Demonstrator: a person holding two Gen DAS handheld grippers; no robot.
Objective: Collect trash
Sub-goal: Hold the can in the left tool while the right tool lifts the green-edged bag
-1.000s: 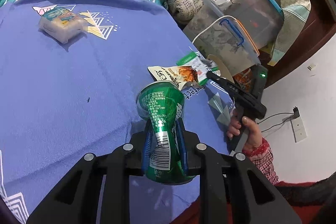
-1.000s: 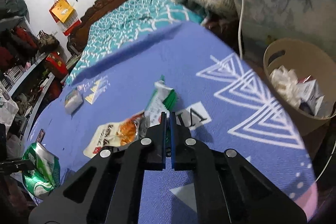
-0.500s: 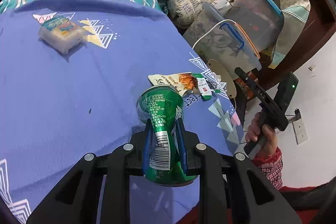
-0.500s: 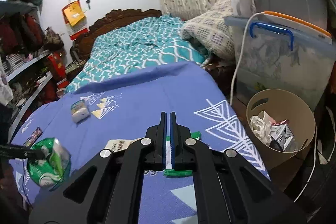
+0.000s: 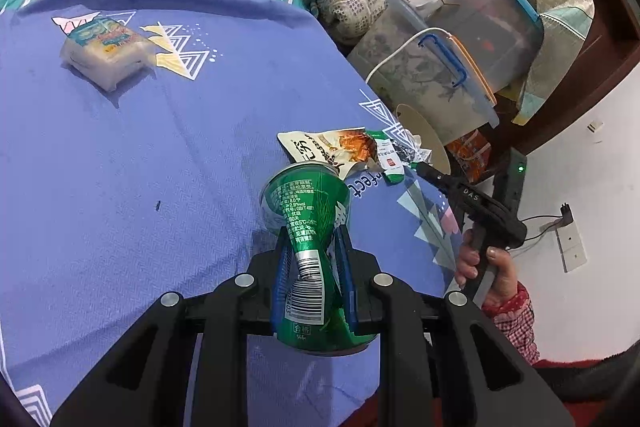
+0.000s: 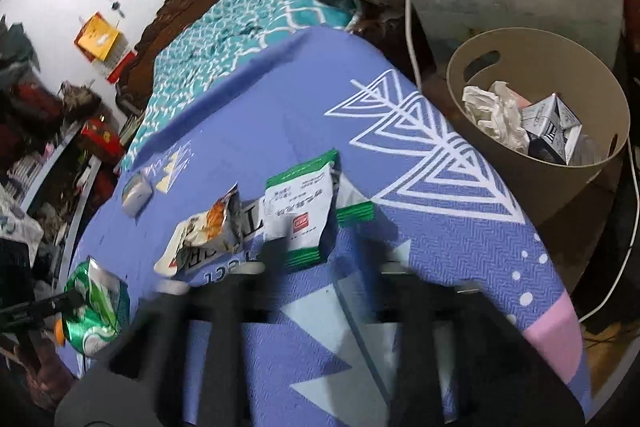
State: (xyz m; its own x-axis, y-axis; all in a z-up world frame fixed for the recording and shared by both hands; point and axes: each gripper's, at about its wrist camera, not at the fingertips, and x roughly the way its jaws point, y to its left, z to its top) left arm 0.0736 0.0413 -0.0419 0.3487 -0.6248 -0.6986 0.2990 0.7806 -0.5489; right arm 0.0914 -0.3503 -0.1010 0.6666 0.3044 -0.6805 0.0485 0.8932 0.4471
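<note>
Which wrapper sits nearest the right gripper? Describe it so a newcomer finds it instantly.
On the purple bedspread, at the edge nearest the beige trash bin, two wrappers lie together. It is the white pouch with green borders and a red label; its neighbour, the snack wrapper, shows orange food print.

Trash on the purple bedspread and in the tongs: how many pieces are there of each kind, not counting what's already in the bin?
Crushed green cans: 1, the can squeezed in the left tongs
Snack wrappers: 2, the orange-and-white wrapper and the green-and-white packet
Clear-wrapped packs: 1, the pack farther up the bedspread
Total: 4
</note>
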